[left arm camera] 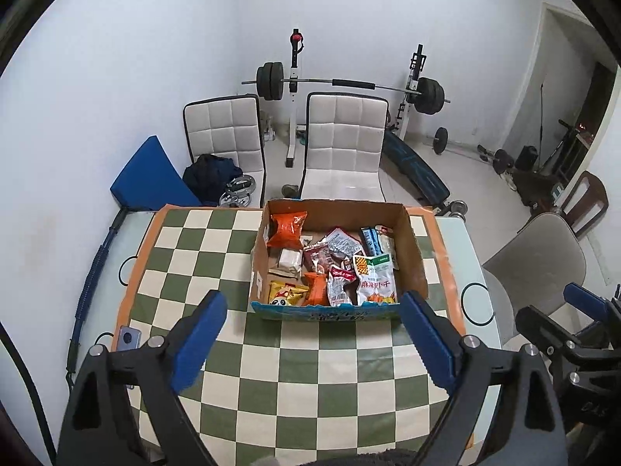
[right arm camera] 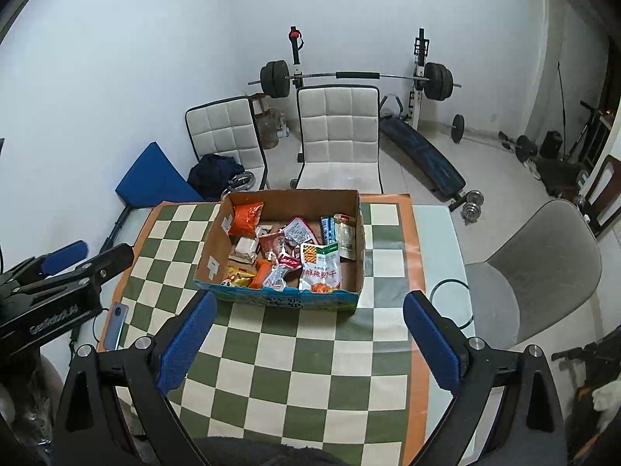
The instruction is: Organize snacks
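**Snacks sitting in the box, both tongs hanging empty**

The cardboard box (left arm camera: 337, 256) is standing on the checked cloth (left arm camera: 310, 369) toward the far edge of the table (left arm camera: 471, 260), and every snack in sight is lying inside it — nothing is resting loose on the cloth. Both tools are hovering over the near edge, well apart from the box. The left gripper (left arm camera: 314, 334) is standing spread with nothing between its blue pads, and the right gripper (right arm camera: 310, 334) is spread wide too, likewise empty.

Judging by that, the gathering step is looking finished or close to it (whether more packets are waiting out of view, the pictures are not telling). If sorting inside the box is wanted, the next move is calling for a reach forward and down over the near wall, with the jaws narrowed enough to pinch one thin packet without dragging its neighbours.

Inside, an orange bag (left arm camera: 287, 227) is leaning in the far left corner, with a pale packet (left arm camera: 289, 260) just in front of it. A yellow packet (left arm camera: 285, 293) is lying in the near left corner, a second small orange one (left arm camera: 316, 289) beside it. A white pouch with green and orange print (left arm camera: 375, 277) is covering the near right part, overlapping a red-and-clear packet (left arm camera: 340, 281). A blue-and-white stick packet (left arm camera: 370, 240) is lying toward the far right wall. A phone (left arm camera: 128, 338) is resting at the left edge of the cloth.
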Motion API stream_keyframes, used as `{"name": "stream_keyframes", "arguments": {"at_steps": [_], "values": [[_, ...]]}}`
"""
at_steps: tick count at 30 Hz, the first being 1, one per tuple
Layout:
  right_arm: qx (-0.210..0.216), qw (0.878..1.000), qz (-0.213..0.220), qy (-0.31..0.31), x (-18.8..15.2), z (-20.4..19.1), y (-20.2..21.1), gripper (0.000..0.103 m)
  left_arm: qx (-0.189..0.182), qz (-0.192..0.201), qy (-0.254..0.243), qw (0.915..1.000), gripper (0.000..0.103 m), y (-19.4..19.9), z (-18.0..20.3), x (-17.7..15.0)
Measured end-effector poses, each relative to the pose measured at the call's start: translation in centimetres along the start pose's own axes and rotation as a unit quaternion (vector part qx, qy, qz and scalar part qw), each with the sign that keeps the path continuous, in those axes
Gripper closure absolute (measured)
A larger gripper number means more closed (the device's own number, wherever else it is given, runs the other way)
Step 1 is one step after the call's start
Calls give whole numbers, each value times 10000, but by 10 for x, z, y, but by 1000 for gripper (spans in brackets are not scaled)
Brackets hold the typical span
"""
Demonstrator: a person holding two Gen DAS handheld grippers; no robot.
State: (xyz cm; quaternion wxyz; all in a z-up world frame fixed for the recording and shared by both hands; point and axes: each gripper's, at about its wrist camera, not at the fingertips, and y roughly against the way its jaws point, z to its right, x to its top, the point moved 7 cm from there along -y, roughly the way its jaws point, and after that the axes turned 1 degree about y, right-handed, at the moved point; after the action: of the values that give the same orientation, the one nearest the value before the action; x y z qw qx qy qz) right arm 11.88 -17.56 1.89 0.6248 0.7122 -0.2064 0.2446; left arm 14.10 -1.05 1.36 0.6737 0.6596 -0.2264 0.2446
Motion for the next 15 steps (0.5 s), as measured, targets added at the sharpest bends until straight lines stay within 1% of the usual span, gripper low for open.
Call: {"name": "stream_keyframes", "arguments": {"at_steps": [4,5,6,8,12,15], "values": [[-165,9998,135,-57,4,7,-5,1,109,149,-18,9998,11,-3,0,3],[-221,9996,178,-68,5,9,-7,1,131,198,-3,9997,10,-4,0,4],[-265,9994,204,-85,7,12,-10,1,136,232,4,9996,6,-5,-1,5],[-330,9991,222,-138,10,17,-16,0,134,257,12,9996,2,-10,-1,7],[-515,9980,333,-154,17,24,-26,0,240,297,9,9993,2,-22,-2,10],[-571,9976,345,-182,22,28,-35,0,272,272,29,9993,2,-32,-3,12]]}}
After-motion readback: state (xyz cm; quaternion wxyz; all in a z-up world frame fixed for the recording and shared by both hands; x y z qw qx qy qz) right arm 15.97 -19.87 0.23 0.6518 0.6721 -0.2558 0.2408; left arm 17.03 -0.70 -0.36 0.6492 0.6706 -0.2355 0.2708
